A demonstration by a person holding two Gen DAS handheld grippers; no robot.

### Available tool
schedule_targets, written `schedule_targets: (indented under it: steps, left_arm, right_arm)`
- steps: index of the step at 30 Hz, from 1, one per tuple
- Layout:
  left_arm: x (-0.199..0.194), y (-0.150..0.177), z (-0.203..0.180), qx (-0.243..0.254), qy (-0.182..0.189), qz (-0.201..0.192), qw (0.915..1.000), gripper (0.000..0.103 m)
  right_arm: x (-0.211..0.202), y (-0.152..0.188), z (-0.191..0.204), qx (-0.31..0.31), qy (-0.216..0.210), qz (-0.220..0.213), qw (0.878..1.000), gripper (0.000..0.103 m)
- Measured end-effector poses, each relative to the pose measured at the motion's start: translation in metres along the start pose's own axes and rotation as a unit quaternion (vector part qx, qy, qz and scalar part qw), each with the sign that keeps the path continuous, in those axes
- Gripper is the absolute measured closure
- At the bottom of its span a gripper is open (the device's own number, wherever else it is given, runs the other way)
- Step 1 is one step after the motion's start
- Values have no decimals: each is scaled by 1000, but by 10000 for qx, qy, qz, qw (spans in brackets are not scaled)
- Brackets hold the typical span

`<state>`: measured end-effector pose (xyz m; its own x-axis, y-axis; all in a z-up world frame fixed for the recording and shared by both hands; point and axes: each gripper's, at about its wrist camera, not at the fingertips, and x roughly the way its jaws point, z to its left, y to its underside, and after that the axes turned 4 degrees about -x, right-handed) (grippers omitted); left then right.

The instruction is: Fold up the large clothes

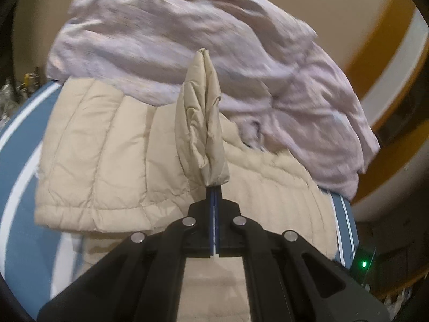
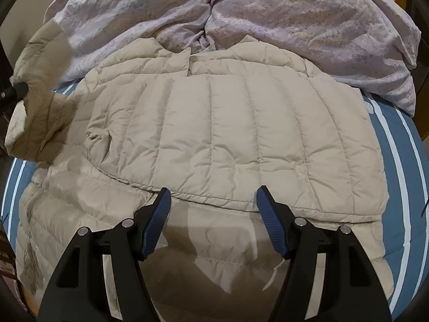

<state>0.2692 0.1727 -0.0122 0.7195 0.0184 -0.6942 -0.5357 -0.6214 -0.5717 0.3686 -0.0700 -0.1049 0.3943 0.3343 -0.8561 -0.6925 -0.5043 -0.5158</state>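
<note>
A beige quilted puffer jacket [image 2: 228,139] lies spread on a blue bedsheet with white stripes [image 2: 399,161], one side panel folded over its front. My left gripper [image 1: 214,187] is shut on the jacket's sleeve [image 1: 203,123], which stands up bunched from the closed tips above the jacket [image 1: 93,155]. In the right wrist view that lifted sleeve [image 2: 37,86] shows blurred at the far left, with the left gripper's dark tip beside it. My right gripper [image 2: 213,198] hovers open over the folded panel's lower edge, with nothing between its blue pads [image 2: 158,222].
A crumpled pale lilac duvet [image 2: 268,18] is heaped along the far side of the jacket [image 1: 187,48]. An orange and white band [image 1: 386,61] on the wall runs beyond the bed. A small device with a green light [image 1: 363,264] sits at the bed's right edge.
</note>
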Motion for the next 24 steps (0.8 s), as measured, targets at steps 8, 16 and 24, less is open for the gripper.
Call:
schedule_targets:
  steps: [8, 16, 24]
  left_arm:
    - [29, 35, -30, 405, 211, 553, 9974, 103]
    - [49, 57, -49, 708, 219, 929, 9929, 102]
    - [41, 72, -65, 1378, 50, 862, 9867, 56]
  right_arm:
    - [1, -6, -6, 236, -118, -16, 9997, 35]
    - [-2, -19, -19, 635, -276, -86, 9976, 35]
    - [-1, -32, -42, 1424, -1006, -91, 9846, 35]
